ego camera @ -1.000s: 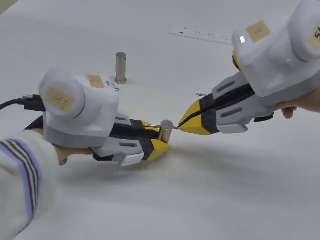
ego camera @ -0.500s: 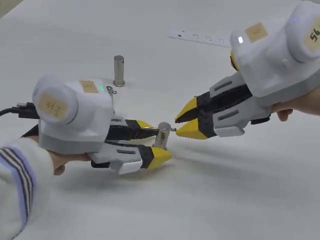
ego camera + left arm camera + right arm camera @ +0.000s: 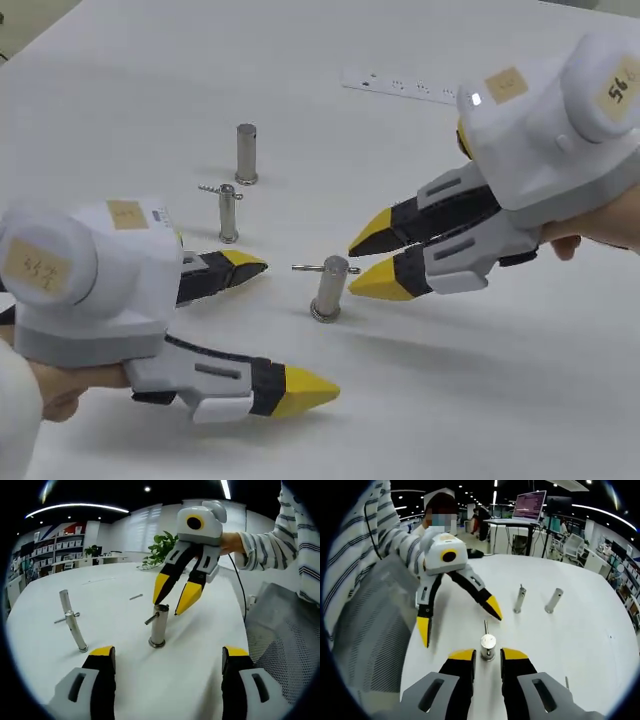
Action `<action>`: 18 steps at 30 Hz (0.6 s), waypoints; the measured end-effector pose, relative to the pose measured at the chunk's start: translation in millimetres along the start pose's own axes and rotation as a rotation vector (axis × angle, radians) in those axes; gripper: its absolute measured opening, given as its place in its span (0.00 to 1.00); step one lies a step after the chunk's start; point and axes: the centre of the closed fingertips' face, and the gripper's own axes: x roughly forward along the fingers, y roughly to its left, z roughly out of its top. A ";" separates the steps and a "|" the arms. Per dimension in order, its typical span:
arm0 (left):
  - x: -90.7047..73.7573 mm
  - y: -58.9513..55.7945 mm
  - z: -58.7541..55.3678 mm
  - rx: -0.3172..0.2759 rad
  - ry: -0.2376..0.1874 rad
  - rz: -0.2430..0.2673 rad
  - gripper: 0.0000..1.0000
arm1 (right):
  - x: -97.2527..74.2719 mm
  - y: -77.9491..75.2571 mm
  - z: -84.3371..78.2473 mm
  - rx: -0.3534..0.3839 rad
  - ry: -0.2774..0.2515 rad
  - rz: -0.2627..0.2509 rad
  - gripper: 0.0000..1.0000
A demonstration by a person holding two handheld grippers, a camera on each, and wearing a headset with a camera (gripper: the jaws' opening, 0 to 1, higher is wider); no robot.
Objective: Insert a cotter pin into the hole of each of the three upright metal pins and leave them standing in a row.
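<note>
The left gripper (image 3: 290,328) is wide open and holds nothing. The right gripper (image 3: 358,265) is open a little (nothing in it either), its tips just right of the near metal pin (image 3: 328,290), which stands with a cotter pin (image 3: 308,268) through its top. The middle pin (image 3: 228,214) and the far pin (image 3: 246,153) stand farther left.

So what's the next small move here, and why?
Probably move the open right gripper off to fetch the small loose piece on the table, likely a cotter pin: the near metal pin and middle metal pin already carry theirs, while the far metal pin's hole looks empty.
</note>
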 end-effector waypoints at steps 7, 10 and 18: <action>-16.7 6.2 1.5 -0.085 -0.046 0.061 0.99 | 7.5 3.0 0.2 0.001 0.009 0.031 0.21; -25.2 10.7 -3.2 -0.119 -0.039 0.084 0.99 | 9.7 3.1 0.7 -0.001 0.013 0.035 0.21; -44.0 17.3 -3.7 -0.151 -0.064 0.151 0.99 | 13.3 2.4 0.4 -0.003 0.026 0.037 0.20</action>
